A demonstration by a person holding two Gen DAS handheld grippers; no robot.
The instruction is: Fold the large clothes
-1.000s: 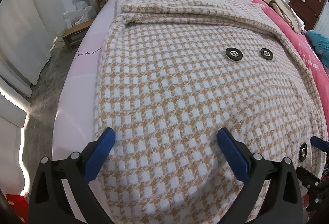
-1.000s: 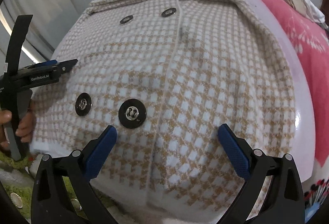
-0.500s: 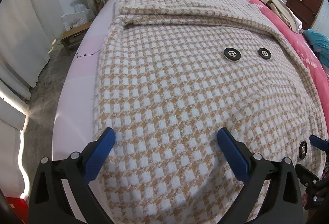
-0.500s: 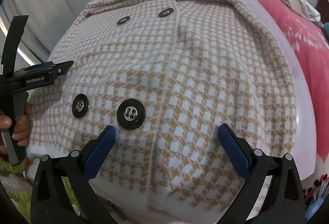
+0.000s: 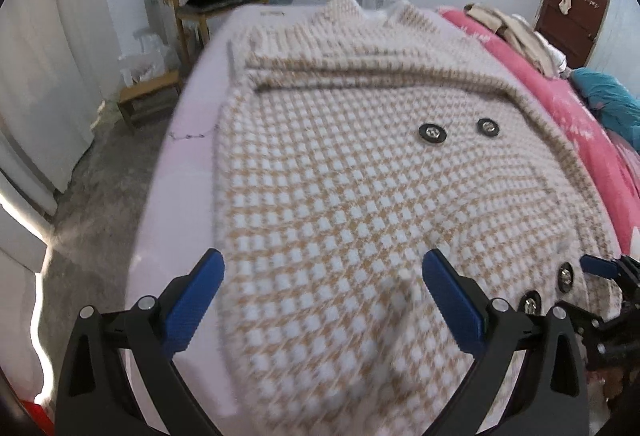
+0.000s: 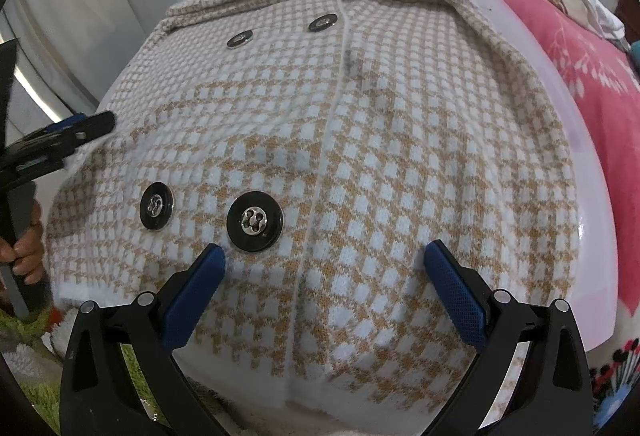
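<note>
Hovering | left tongs (image 5: 322, 270), right tongs (image 6: 325, 264) wide apart, empty | coat (image 6: 360, 156) seemingly just beneath

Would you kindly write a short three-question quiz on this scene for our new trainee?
1. True or false: both claws are open above the tan-and-white houndstooth knit coat.
2. How many large black round buttons show in the right wrist view? A) two B) four C) six
3. Fill in: to the right of the coat lies a ____ floral blanket.

Key: 1 true: the left claw and the right claw each grip nothing. 2 B. 3 pink.
</note>
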